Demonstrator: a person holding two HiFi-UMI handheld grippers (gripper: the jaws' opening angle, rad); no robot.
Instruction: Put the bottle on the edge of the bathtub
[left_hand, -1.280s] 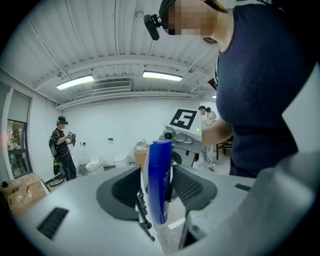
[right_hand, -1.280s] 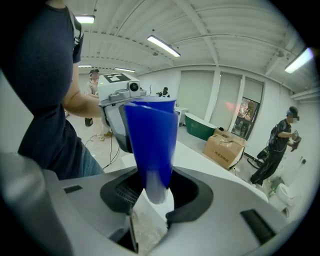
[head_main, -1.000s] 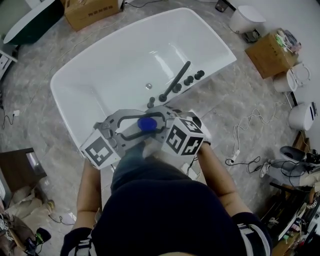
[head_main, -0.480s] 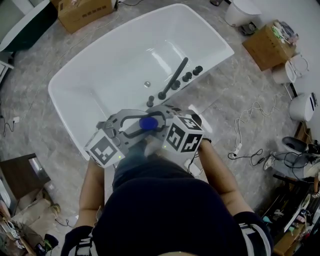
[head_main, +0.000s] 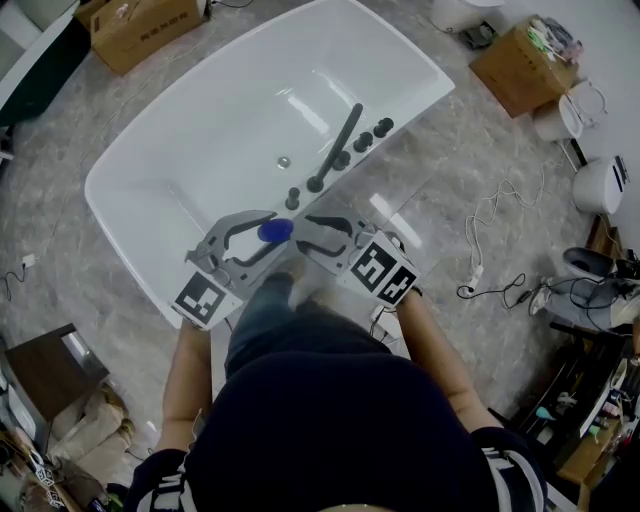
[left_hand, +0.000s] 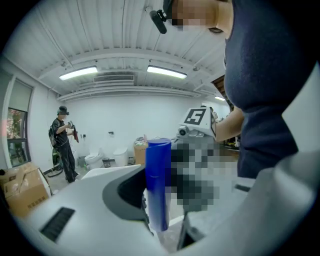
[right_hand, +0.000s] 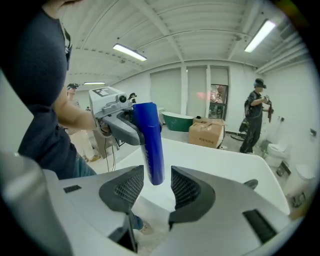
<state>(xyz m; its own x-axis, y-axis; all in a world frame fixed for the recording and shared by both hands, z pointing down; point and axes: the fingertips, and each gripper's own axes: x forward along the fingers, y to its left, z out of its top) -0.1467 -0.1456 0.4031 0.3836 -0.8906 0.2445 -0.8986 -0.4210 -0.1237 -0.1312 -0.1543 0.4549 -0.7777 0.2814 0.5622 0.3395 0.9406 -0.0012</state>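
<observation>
A blue bottle (head_main: 273, 231) is held upright over the near rim of the white bathtub (head_main: 140, 240). My left gripper (head_main: 268, 234) is shut on it; in the left gripper view the bottle (left_hand: 158, 185) stands against the dark left pad. My right gripper (head_main: 303, 233) sits just right of the bottle with its jaws opening. In the right gripper view the bottle's lower end (right_hand: 150, 142) hangs between the mesh pads (right_hand: 131, 187) with a gap on each side, and the left gripper grips it higher up.
A black faucet with knobs (head_main: 335, 150) lies on the tub's right rim. Cardboard boxes (head_main: 130, 30) (head_main: 520, 65), toilets (head_main: 600, 185) and floor cables (head_main: 490, 230) surround the tub. A person (right_hand: 255, 122) stands beyond it. A dark table (head_main: 40, 365) is at my left.
The two grippers were together round the bottle; now the right one has let go and drawn slightly to the right. The left gripper keeps the bottle and has shifted toward the tub.
</observation>
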